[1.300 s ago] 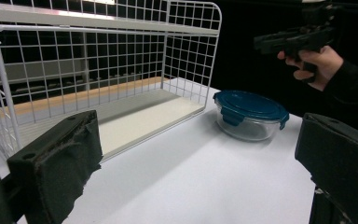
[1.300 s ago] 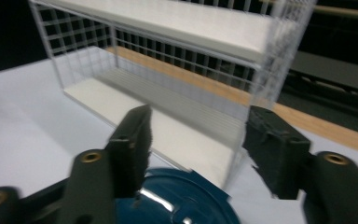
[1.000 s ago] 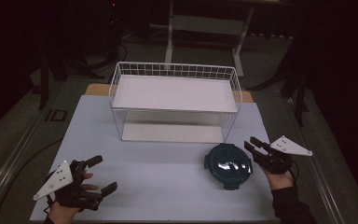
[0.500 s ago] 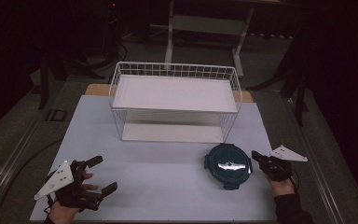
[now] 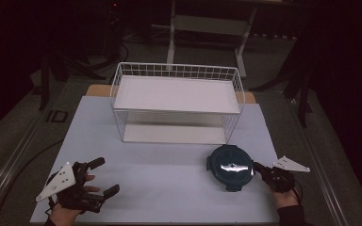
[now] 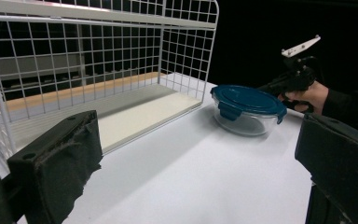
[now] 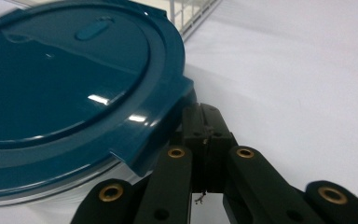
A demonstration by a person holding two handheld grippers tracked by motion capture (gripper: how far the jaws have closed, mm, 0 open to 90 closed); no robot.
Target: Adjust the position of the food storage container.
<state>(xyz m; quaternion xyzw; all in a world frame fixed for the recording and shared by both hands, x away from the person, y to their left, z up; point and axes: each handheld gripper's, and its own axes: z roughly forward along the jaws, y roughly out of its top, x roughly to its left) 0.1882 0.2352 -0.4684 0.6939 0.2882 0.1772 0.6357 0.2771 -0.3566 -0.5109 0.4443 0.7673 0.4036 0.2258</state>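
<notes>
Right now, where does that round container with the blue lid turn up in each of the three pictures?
High view: the container sits lower right on the table, just in front of the wire rack.
Left gripper view: right of centre, beside the rack's corner.
Right gripper view: its blue lid covers the upper left, next to the shut right gripper.
Shared landmark: the white wire rack.

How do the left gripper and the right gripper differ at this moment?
The left gripper has its jaws wide apart with nothing between them; the right gripper has its jaws shut together. The left one sits far from the blue-lidded container; the right one's tips are at its lid's edge. Both are hand-held, low over the table.
</notes>
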